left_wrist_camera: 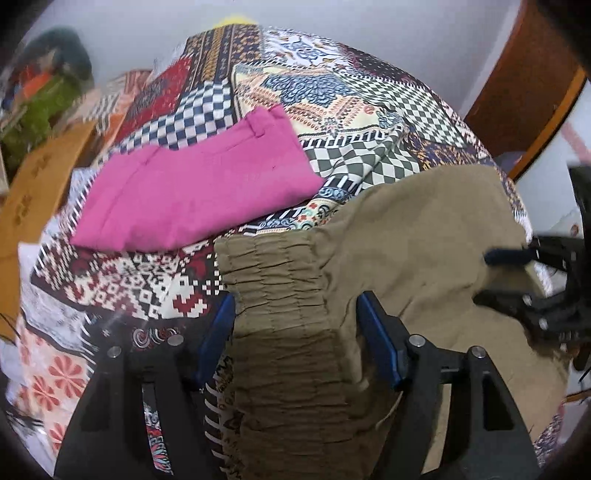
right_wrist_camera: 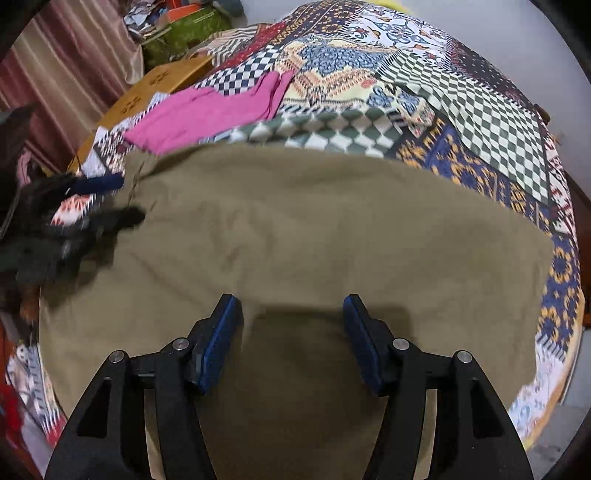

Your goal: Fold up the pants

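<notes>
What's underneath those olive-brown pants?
The olive-brown pants lie on a patchwork bedspread, whose patterns show around them. What the spread looks like directly beneath them is covered.

Bed [right_wrist_camera: 480,122] fills most of both views, covered in a busy patchwork-print sheet: checkerboards in navy/white and green/cream, red geometric blocks, blue floral panels, orange-on-navy sections. Plain pale wall [left_wrist_camera: 140,33] behind the bed, evenly lit, no harsh shadows. Dark reddish-brown wooden panel [left_wrist_camera: 524,92] with a lighter edge trim at the right side in the left wrist view, could be a door or headboard, can't tell. Striped maroon curtain [right_wrist_camera: 62,62] at the far left in the right wrist view. Flat tan cardboard piece [right_wrist_camera: 162,81] lies by the bed's left edge. Green cloth bundle [right_wrist_camera: 184,29] in clutter beyond it, blurred.
</notes>
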A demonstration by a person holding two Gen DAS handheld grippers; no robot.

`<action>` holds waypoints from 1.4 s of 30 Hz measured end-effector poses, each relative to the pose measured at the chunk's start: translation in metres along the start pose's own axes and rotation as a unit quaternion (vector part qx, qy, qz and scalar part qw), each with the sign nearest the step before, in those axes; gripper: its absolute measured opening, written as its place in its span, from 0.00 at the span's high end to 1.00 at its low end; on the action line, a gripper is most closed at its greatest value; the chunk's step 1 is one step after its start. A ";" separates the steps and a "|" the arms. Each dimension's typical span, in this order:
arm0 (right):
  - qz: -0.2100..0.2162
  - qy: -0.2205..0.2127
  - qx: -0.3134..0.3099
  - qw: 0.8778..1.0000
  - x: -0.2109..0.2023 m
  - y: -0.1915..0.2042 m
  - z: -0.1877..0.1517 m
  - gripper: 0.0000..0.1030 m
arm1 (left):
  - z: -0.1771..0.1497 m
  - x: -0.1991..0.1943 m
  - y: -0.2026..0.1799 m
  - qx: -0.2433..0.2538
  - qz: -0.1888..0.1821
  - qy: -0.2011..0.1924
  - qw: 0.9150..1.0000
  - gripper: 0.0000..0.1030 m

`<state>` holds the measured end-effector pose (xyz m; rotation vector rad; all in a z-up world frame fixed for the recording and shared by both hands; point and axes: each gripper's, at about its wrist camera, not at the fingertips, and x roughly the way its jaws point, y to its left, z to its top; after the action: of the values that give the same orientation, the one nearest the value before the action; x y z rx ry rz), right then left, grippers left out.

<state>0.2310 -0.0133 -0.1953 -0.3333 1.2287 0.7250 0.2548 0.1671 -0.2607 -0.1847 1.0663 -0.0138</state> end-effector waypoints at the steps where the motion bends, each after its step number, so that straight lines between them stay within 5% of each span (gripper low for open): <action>1: 0.001 -0.004 0.005 1.000 -0.004 -0.004 -0.004 0.46 | -0.001 0.000 0.002 -0.003 -0.001 0.000 1.000 0.32; 8: 0.013 -0.022 0.054 0.998 -0.029 -0.019 -0.041 0.46 | -0.003 0.003 -0.002 0.012 0.025 -0.009 1.000 0.23; 15: -0.004 -0.033 0.075 0.997 -0.048 -0.024 -0.078 0.46 | -0.007 -0.019 -0.006 -0.001 0.036 -0.009 0.999 0.27; 21: -0.014 -0.041 0.094 0.995 -0.059 -0.026 -0.101 0.46 | -0.034 -0.061 -0.038 0.039 0.015 -0.033 0.999 0.27; 30: -0.019 -0.053 0.124 0.991 -0.069 -0.030 -0.128 0.46 | -0.072 -0.050 -0.053 0.056 0.038 -0.027 0.997 0.24; 42: -0.035 -0.075 0.095 0.992 -0.090 -0.016 -0.110 0.46 | -0.069 -0.110 -0.040 0.021 0.057 -0.075 0.995 0.23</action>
<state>0.1472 -0.1196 -0.1487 -0.1600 1.1287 0.5577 0.1446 0.1286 -0.1910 -0.0840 0.9240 0.0799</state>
